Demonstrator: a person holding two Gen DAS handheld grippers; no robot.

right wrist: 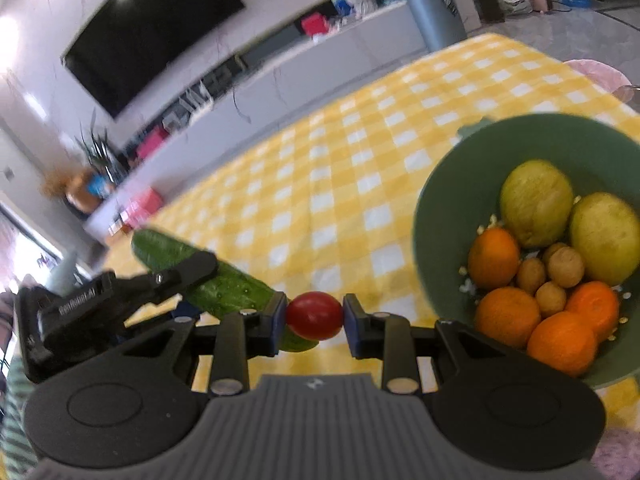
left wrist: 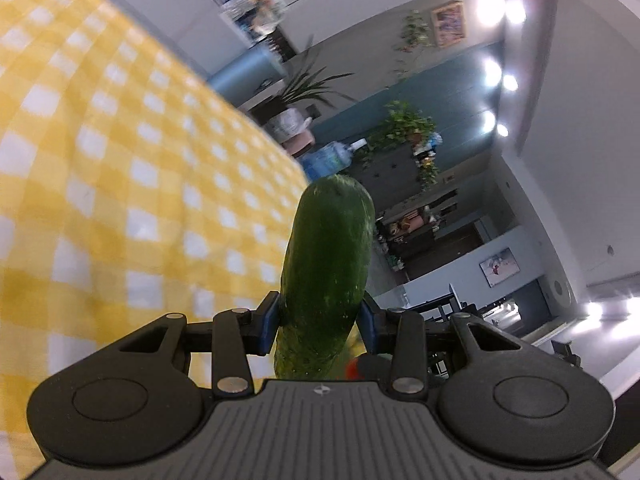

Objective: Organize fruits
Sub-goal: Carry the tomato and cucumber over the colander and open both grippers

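My left gripper [left wrist: 320,320] is shut on a dark green cucumber [left wrist: 328,264] that sticks out forward, held above the yellow checked tablecloth [left wrist: 120,160]. In the right wrist view the same cucumber [right wrist: 224,288] and the left gripper's body [right wrist: 120,304] show at the left. My right gripper [right wrist: 315,320] is shut on a small red tomato [right wrist: 315,315]. A green bowl [right wrist: 444,200] at the right holds two yellow-green lemons [right wrist: 536,204], several oranges [right wrist: 508,316] and small brown nuts [right wrist: 560,268].
The tablecloth [right wrist: 340,184] spreads ahead of the right gripper. A pink plate [right wrist: 596,70] lies at the table's far right edge. Beyond the table are a wall TV [right wrist: 148,36], a long low cabinet, a grey bin [right wrist: 436,12] and plants.
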